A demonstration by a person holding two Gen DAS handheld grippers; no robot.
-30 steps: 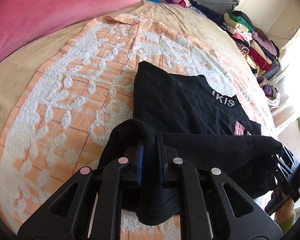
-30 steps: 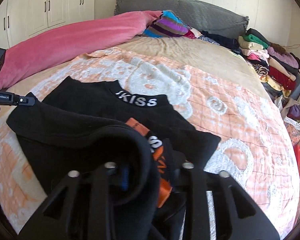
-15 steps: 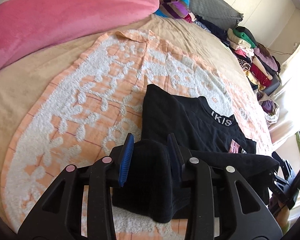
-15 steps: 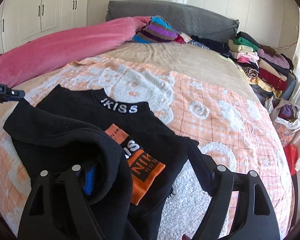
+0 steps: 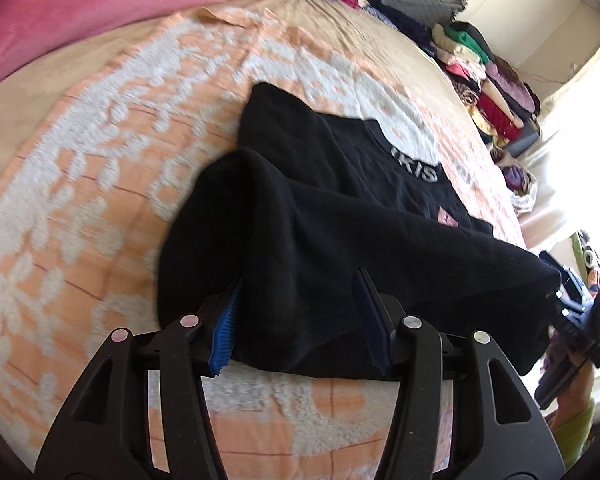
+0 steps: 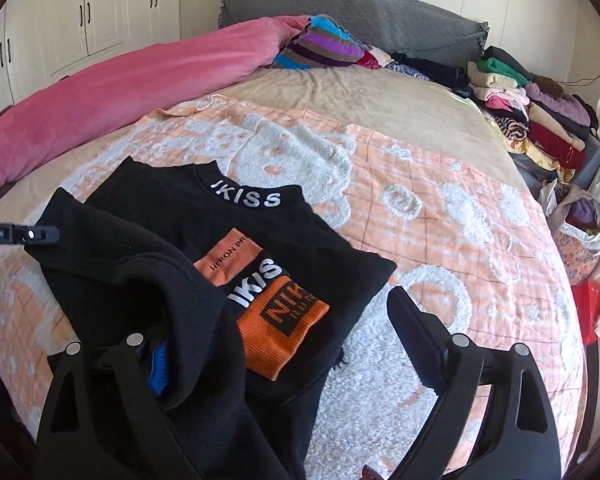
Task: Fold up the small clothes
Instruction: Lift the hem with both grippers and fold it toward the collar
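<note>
A black top (image 6: pixel 160 208) with white "JKISS" letters on its collar (image 6: pixel 246 198) and orange patches (image 6: pixel 280 320) lies on the orange and white blanket (image 6: pixel 460 220). Its near edge is folded up over its body. My left gripper (image 5: pixel 296 320) has its jaws opening. The fold of the black top (image 5: pixel 320 200) lies loose between the blue pads (image 5: pixel 224 324). My right gripper (image 6: pixel 280 328) is opening wide. Black cloth drapes over its left finger and its right finger (image 6: pixel 412 320) is bare. Each gripper shows at the edge of the other's view.
A long pink duvet (image 6: pixel 120 92) runs along the bed's left side. Stacks of folded clothes (image 6: pixel 532 120) line the far right edge, below a grey headboard (image 6: pixel 380 20). A cloth bag (image 6: pixel 584 236) sits beside the bed at right. White wardrobe doors (image 6: pixel 80 12) stand behind.
Both grippers went from shut on the black top's hem to open, letting the folded edge drop onto the garment. The left one shifted over the fold; the right one rose a little.
</note>
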